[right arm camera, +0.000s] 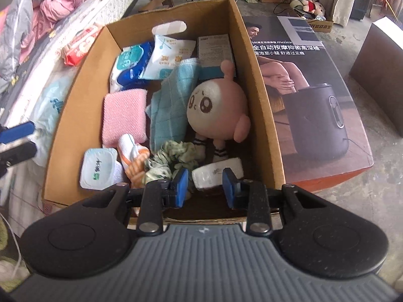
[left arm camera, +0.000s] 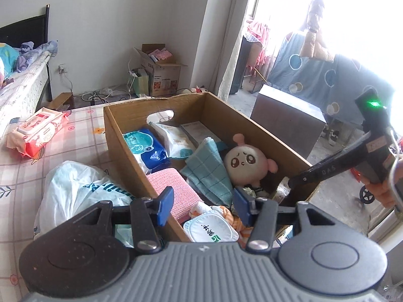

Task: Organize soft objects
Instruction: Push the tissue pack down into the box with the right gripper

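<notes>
An open cardboard box holds a pink plush doll, a teal cloth, a pink pad, wipe packs, an orange-white cloth, a green ruffled cloth and a white lidded pack. My left gripper hangs open over the box's near end, nothing between its pads. My right gripper points down into the box, pads a little apart, just above a white roll on the box floor.
A white plastic bag and a red wipes pack lie on the chequered surface left of the box. A large printed carton stands against the box's right side. A bed with bedding is at the far left.
</notes>
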